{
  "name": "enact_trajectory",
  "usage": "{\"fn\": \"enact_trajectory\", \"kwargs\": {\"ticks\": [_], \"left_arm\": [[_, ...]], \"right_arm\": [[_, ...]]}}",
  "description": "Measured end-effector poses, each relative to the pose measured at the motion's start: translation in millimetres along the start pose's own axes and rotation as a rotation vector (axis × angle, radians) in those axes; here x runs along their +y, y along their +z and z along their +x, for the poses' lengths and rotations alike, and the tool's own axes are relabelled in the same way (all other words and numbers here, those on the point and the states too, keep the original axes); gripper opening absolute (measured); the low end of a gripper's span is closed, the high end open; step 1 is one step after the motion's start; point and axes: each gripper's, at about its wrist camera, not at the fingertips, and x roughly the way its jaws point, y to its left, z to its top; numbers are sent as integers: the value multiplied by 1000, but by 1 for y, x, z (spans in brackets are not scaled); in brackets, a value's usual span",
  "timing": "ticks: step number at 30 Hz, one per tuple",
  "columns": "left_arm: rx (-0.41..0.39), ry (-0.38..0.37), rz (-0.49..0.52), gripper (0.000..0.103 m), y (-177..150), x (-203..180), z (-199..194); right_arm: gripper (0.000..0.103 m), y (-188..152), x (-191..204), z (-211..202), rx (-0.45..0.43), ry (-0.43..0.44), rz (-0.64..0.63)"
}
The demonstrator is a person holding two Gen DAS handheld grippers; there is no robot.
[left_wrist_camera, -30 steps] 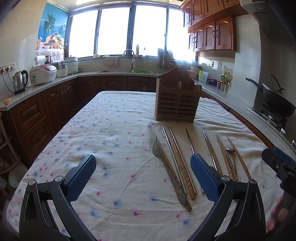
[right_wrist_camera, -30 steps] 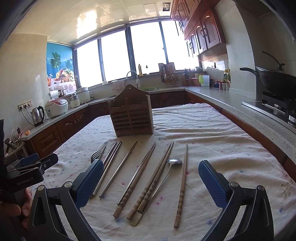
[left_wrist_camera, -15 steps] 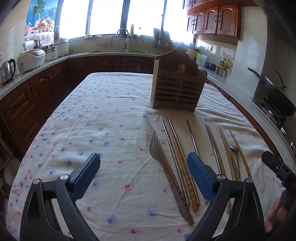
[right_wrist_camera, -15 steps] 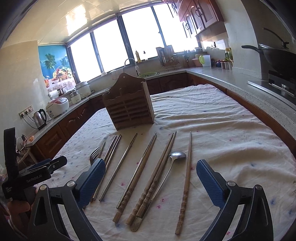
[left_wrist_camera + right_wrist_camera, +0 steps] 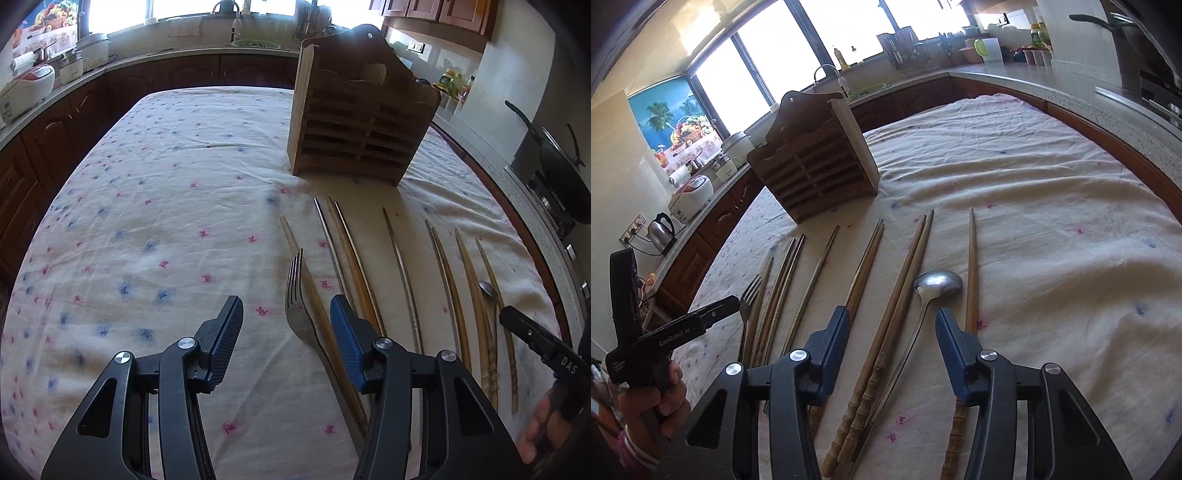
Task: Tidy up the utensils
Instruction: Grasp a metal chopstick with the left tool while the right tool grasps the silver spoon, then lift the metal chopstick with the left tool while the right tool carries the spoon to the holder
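On the flowered tablecloth (image 5: 155,206) we count one fork (image 5: 297,295), one spoon (image 5: 936,284) and nine chopsticks, all lying lengthwise in a row in front of one wooden utensil rack (image 5: 354,122). From the fork's side the chopsticks (image 5: 871,254) run as follows: a single wooden stick touching the fork, a close pair, a single metal stick, a second pair, a third pair with carved ends, and a last single stick beyond the spoon. The rack stands upright at the far end of the row, apart from the tips.

In the left wrist view, the left gripper (image 5: 286,321) hangs low over the cloth with its jaws about half spread. They have just been closing. The fork's neck and the stick beside it lie between the jaws, and the blue pads (image 5: 345,343) do not press on either.

In the right wrist view, the right gripper (image 5: 892,336) is likewise about half spread, and its jaws have just been closing. The carved pair and the spoon's handle lie between the jaws, untouched. The last single stick passes behind the right-hand finger.

Each view shows the other gripper at its edge, held in a hand (image 5: 652,398). A counter, a sink and windows ring the table, with a wok (image 5: 554,162) on the stove.
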Motion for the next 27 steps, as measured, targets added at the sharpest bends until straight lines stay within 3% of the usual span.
{"fn": "enact_trajectory", "kwargs": {"ticks": [7,10,12,15,27], "left_arm": [[69,-5,18,22,12,0,21],[75,1,42,13,15,-1,25],[81,-4,51,4,16,-1,27],[80,-21,45,4,16,3,25],[-36,-91,-24,3,18,17,-25]], "right_arm": [[41,7,-15,17,66,15,68],[33,13,-16,22,78,23,75],[13,15,-16,27,89,25,76],[3,16,-16,30,96,71,90],[2,25,8,3,8,80,12]]}}
